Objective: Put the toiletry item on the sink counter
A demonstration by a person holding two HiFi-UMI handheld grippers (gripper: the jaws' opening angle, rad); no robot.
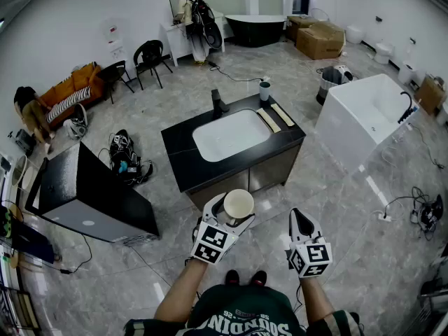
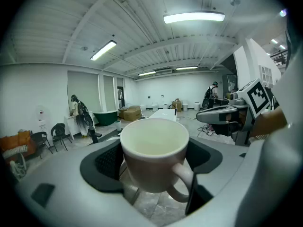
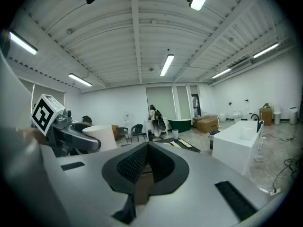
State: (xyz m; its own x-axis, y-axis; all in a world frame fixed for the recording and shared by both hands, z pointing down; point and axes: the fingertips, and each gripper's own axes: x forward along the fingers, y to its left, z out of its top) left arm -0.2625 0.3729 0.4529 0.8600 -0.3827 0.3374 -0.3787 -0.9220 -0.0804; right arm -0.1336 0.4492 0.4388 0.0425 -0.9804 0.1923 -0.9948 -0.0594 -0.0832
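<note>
My left gripper [image 1: 233, 215] is shut on a cream mug [image 1: 239, 205], held upright at waist height in front of the black sink counter [image 1: 180, 152]. In the left gripper view the mug [image 2: 154, 157] fills the gap between the wide-set black pads [image 2: 106, 162], its handle turned toward the camera. My right gripper [image 1: 301, 224] hangs beside it to the right, shut and empty; its pads [image 3: 142, 167] meet in the right gripper view. The counter has a white basin [image 1: 231, 135] and a dark faucet [image 1: 218, 103].
On the counter's far right stand a small cup [image 1: 264, 89] and two flat strips [image 1: 268, 120]. A white bathtub [image 1: 367, 117] is at the right, a black cabinet [image 1: 91, 194] at the left and a bag [image 1: 124, 156] on the floor. Cables [image 1: 420, 212] lie at the right.
</note>
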